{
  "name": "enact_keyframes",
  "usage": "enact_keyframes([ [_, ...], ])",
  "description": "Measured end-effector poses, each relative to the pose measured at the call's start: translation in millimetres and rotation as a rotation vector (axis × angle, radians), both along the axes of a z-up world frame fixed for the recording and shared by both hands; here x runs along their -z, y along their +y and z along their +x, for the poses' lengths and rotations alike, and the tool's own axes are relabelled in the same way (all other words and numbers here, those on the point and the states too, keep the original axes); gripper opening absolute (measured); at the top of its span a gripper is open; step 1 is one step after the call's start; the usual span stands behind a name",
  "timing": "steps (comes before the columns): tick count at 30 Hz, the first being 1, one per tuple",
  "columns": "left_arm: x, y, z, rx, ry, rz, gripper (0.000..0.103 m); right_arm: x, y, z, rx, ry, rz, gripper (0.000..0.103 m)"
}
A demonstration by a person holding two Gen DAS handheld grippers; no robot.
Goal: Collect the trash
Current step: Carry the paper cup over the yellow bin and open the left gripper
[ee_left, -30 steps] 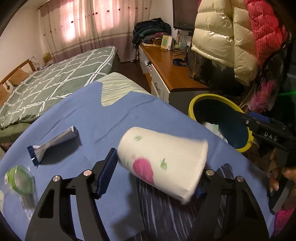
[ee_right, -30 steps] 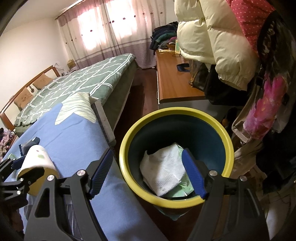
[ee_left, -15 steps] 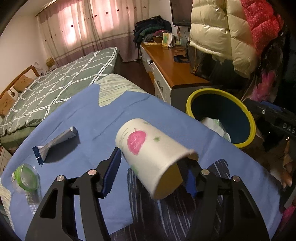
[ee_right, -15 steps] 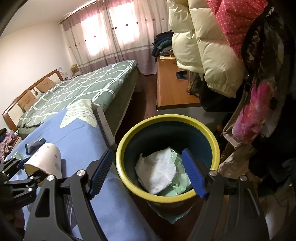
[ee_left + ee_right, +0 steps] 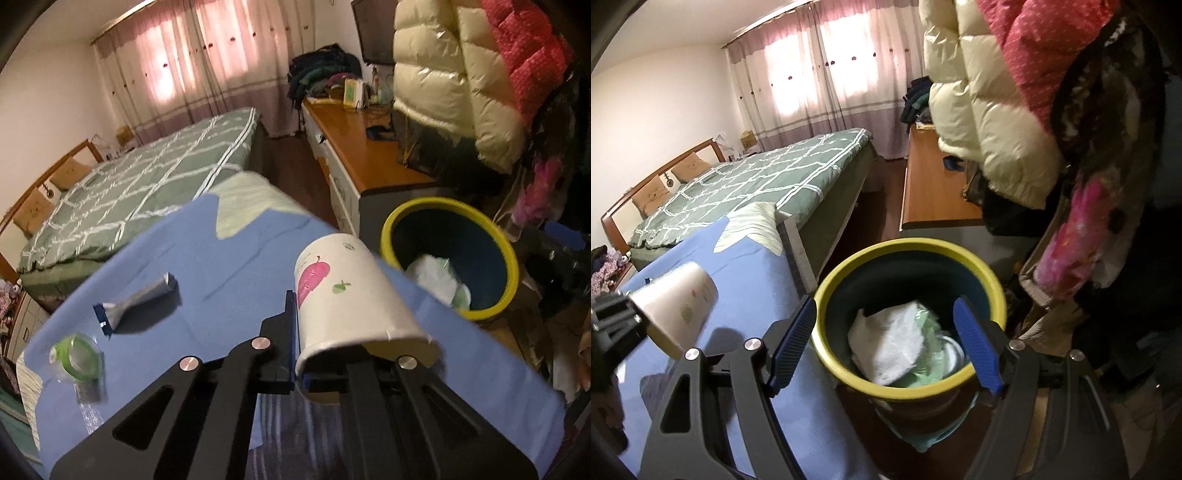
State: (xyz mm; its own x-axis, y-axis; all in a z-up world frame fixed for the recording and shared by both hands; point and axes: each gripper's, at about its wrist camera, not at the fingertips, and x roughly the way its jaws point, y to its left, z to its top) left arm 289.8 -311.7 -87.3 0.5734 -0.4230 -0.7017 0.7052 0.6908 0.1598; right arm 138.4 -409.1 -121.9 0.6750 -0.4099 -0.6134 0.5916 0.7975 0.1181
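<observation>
in the left wrist view the left gripper (image 5: pixel 301 363) has just closed its jaws on the wall of a white paper cup (image 5: pixel 351 295), one finger inside the open mouth and one outside, so the cup is pinched at its rim and held above the blue sheet (image 5: pixel 229 273), its base pointing toward the yellow-rimmed bin (image 5: pixel 509 266). a silver wrapper (image 5: pixel 136 304) and a green-rimmed lid (image 5: pixel 77 356) lie on the sheet to the left. in the right wrist view the right gripper (image 5: pixel 886 345) hangs with jaws wide apart and nothing between them, framing the bin (image 5: pixel 834 280), which holds white crumpled paper (image 5: pixel 890 341). the cup (image 5: pixel 677 301) shows at the left edge, clamped by the other gripper over the sheet (image 5: pixel 757 273).
</observation>
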Motion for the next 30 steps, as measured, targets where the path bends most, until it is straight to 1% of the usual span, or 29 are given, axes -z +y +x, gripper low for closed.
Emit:
enact_keyframes([
  [3, -13.7, -14.0, -9.0, 0.017, -0.016, -0.011, 0.003, -2.5, -8.9, -17.7, 0.012, 0.003, -0.014, 0.073],
  [6, -22.3, -34.7, -16.9, 0.050, -0.004, -0.025, 0.003, -3.8, -16.9, -34.8, 0.028, 0.002, -0.021, 0.073],
  [10, -21.4, -72.8, -27.1, 0.096, 0.019, -0.022, 0.003, -3.2, -26.1, -58.3, 0.054, 0.004, -0.026, 0.073],
  [14, -9.0, -112.9, -33.3, 0.131, 0.071, -0.015, 0.003, 1.0, -35.2, -74.4, 0.076, 0.004, -0.013, 0.073],
  [17, 3.4, -140.0, -32.8, 0.138, 0.123, -0.015, 0.003, 6.7, -41.9, -80.4, 0.085, 0.007, 0.005, 0.073],
  [19, 12.4, -153.2, -30.5, 0.136, 0.141, -0.007, 0.003, 10.4, -47.5, -82.4, 0.092, 0.010, 0.015, 0.073],
  [24, 29.1, -179.7, -22.5, 0.123, 0.150, 0.029, 0.003, 16.8, -54.8, -85.7, 0.103, 0.009, 0.041, 0.073],
  [29, 46.6, -198.5, -12.4, 0.107, 0.203, 0.061, 0.005, 19.0, -61.2, -88.0, 0.112, 0.006, 0.058, 0.073],
  [30, 51.2, -201.2, -10.4, 0.100, 0.217, 0.072, 0.008, 19.5, -61.6, -88.5, 0.113, 0.007, 0.061, 0.073],
])
